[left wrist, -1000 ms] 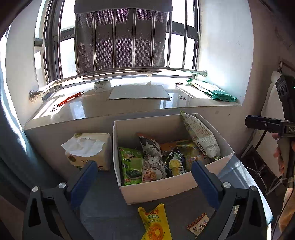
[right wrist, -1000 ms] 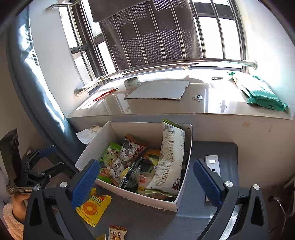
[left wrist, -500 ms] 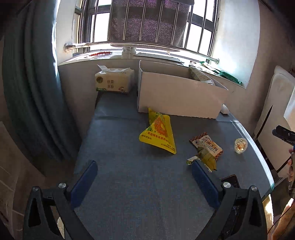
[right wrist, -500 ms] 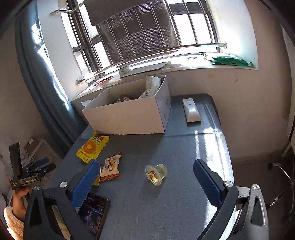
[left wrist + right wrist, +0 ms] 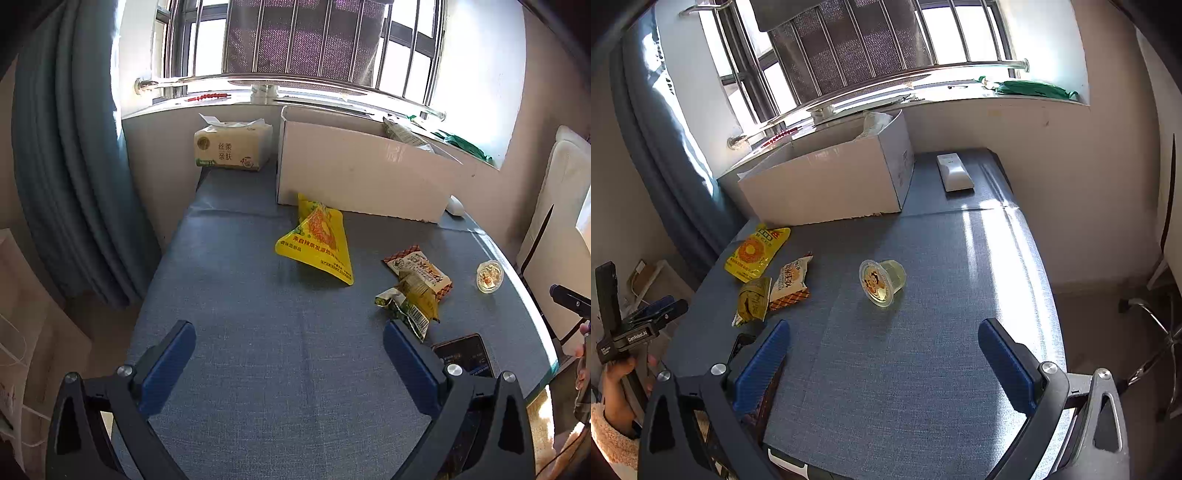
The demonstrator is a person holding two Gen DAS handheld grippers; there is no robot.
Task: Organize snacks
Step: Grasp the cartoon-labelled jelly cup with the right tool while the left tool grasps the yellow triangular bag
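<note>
Left wrist view: left claw [image 5: 288, 363] spread wide, nothing between the pads, hanging over the bare blue worktop [image 5: 236, 302] at lower centre. White box [image 5: 362, 177] sits upper centre against the wall, one tall packet poking out of its top right. Yellow pouch [image 5: 317, 240] lies just in front of the box, its top end touching or nearly touching the box wall. Right of centre: orange-brown packet [image 5: 417, 267] with a crumpled green-yellow wrapper [image 5: 410, 302] overlapping its lower edge. Jelly cup [image 5: 489, 277] stands apart at far right. Phone [image 5: 463, 354] lies flat at lower right, beside the claw's right finger. Tissue pack [image 5: 232, 149] at upper left, next to the box.

Right wrist view: right claw [image 5: 882, 369] also fully open and empty. Jelly cup [image 5: 882, 282] is dead centre, tipped on its side, foil lid facing the camera, ahead of the claw. Yellow pouch [image 5: 757, 251], orange-brown packet [image 5: 790, 282] and wrapper [image 5: 751, 302] cluster at centre left. Box [image 5: 831, 184] is at upper centre; a white remote-like item [image 5: 955, 173] lies to its right. Left claw [image 5: 652, 314] shows at the left edge, held in a hand [image 5: 617, 387].

My read: between picks, four loose snacks not yet boxed. Next move likely: right claw advances on the jelly cup and closes across its side wall. It's round and on its side, so it could roll; approach square and lift clear before carrying it to the box.
</note>
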